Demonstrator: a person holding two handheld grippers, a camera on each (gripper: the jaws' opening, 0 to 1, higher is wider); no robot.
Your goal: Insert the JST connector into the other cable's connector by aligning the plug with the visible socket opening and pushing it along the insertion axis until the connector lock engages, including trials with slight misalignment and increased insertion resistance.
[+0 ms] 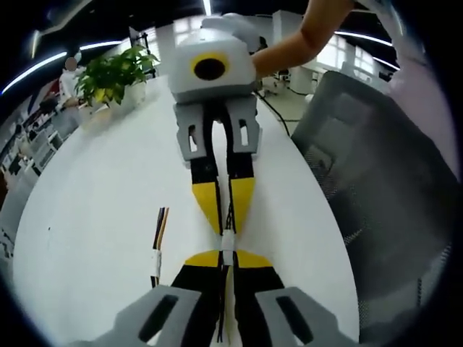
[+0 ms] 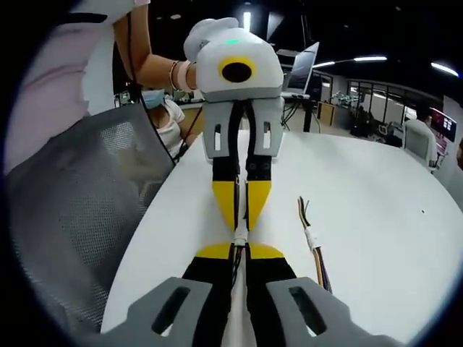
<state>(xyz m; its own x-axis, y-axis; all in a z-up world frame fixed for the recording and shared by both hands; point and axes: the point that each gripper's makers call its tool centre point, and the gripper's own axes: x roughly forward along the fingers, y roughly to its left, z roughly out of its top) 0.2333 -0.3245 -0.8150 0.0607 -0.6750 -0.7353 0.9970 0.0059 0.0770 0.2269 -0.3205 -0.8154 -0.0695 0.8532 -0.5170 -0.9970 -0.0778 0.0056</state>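
White JST connector (image 1: 228, 249) halves meet tip to tip between our left gripper (image 1: 228, 262) and right gripper (image 2: 241, 249), each with jaws pinching its cable. We judge insertion underway; next, push straight along the axis until the lock engages.

Two grippers, the left gripper (image 1: 228, 262) and the right gripper (image 2: 241, 249), one joined white connector (image 1: 228, 240) between them, one loose cable (image 1: 158, 242) on one white table (image 1: 101, 217), one potted plant (image 1: 112, 76), one mesh chair (image 1: 376, 166).
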